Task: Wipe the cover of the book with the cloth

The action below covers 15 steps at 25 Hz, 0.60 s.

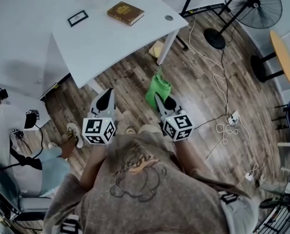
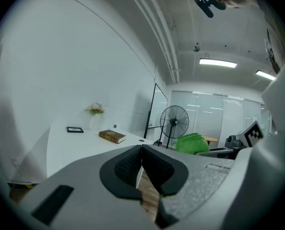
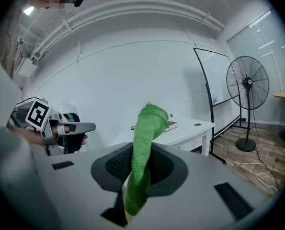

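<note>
A wood-plank floor (image 1: pixel 193 77) and a white desk (image 1: pixel 110 38) fill an office room where a person stands holding two claws side by side. The right claw (image 1: pixel 160 101) is clamped on a green cloth (image 1: pixel 158 89), which sticks up from between its jaws. The left claw (image 1: pixel 106 97), just beside it, has its jaws pressed together with nothing between them. The brown hardcover book (image 1: pixel 125 12) lies closed on the desk, well ahead of both claws, with a small black picture frame (image 1: pixel 78 18) near it. A pedestal fan (image 1: pixel 252 6) stands beyond the right claw.
</note>
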Each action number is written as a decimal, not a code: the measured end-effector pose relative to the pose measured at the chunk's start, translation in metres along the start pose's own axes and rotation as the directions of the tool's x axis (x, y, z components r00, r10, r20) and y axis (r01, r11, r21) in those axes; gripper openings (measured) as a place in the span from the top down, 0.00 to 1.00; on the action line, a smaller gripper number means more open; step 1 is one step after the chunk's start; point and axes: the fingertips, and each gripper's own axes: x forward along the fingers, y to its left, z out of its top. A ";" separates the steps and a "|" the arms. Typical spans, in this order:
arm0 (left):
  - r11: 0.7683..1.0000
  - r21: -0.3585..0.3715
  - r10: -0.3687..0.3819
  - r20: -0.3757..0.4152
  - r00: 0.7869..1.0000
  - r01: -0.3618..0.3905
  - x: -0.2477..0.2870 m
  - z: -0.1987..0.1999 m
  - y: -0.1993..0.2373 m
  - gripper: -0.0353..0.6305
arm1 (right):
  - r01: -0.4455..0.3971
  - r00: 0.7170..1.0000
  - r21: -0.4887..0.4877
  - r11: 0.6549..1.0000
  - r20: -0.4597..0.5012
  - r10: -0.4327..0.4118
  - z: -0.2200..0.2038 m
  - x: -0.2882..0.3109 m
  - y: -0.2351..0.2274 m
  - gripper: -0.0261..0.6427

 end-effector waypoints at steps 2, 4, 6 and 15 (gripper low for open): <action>1.000 0.008 -0.006 0.002 1.000 0.006 0.005 0.003 0.010 0.94 | 0.006 1.000 -0.004 1.000 0.003 -0.006 0.002 0.010 0.003 0.87; 1.000 0.007 -0.016 0.002 1.000 0.016 0.012 0.005 0.016 0.94 | 0.013 1.000 -0.016 1.000 0.004 -0.013 0.006 0.018 0.002 0.87; 1.000 0.002 -0.029 -0.002 1.000 0.029 0.017 0.005 0.022 0.94 | 0.019 1.000 -0.025 1.000 0.004 -0.019 0.009 0.026 0.001 0.87; 0.999 -0.005 -0.034 -0.006 0.999 0.034 0.066 0.014 0.055 0.94 | 0.029 1.000 -0.005 1.000 0.010 -0.029 0.023 0.078 -0.023 0.86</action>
